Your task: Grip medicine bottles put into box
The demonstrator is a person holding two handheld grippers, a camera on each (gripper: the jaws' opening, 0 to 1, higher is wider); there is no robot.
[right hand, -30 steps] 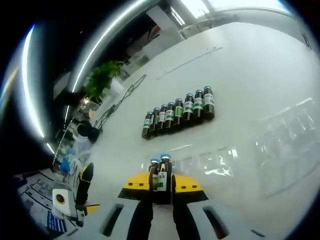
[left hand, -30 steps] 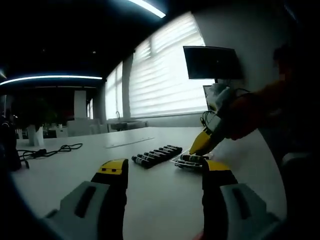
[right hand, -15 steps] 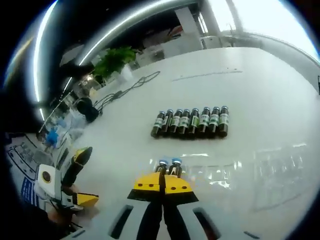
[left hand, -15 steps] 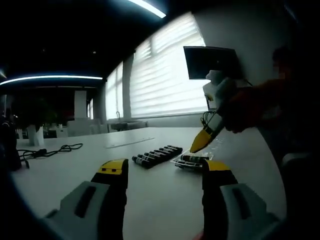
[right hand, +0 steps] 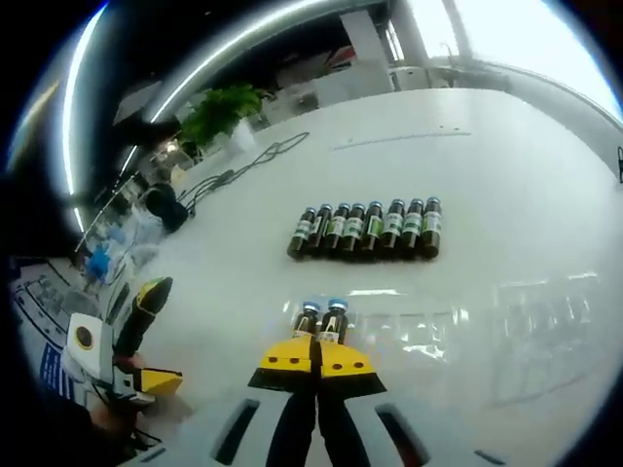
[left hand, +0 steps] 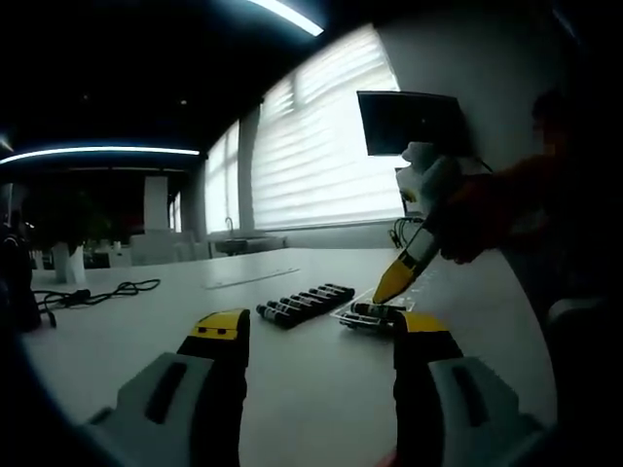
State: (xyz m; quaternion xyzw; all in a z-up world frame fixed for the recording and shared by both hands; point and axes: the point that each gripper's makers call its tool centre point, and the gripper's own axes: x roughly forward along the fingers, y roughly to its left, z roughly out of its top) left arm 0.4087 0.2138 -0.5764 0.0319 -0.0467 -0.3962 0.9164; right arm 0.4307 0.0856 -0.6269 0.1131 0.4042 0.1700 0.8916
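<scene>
Several dark medicine bottles (right hand: 365, 226) with green labels lie side by side in a row on the white table (right hand: 487, 165). Two more bottles (right hand: 321, 317) lie in the slots of a clear plastic tray (right hand: 428, 331), just beyond my right gripper (right hand: 318, 348), whose yellow jaws are shut with nothing between them. In the left gripper view my left gripper (left hand: 321, 336) stands open and empty low over the table. Past it are the bottle row (left hand: 304, 300), the tray (left hand: 375, 313) and the right gripper (left hand: 392, 282), tilted down above the tray.
A second clear tray (right hand: 550, 331) lies further right. The left gripper (right hand: 154, 336) shows at the table's left edge. A black cable (right hand: 248, 165) and a potted plant (right hand: 219, 112) sit at the far side. A monitor (left hand: 409, 122) hangs on the wall.
My right gripper has let go of the bottle it held, leaving it in the tray beside another, then shut and drew back a little. The left gripper has not moved.
</scene>
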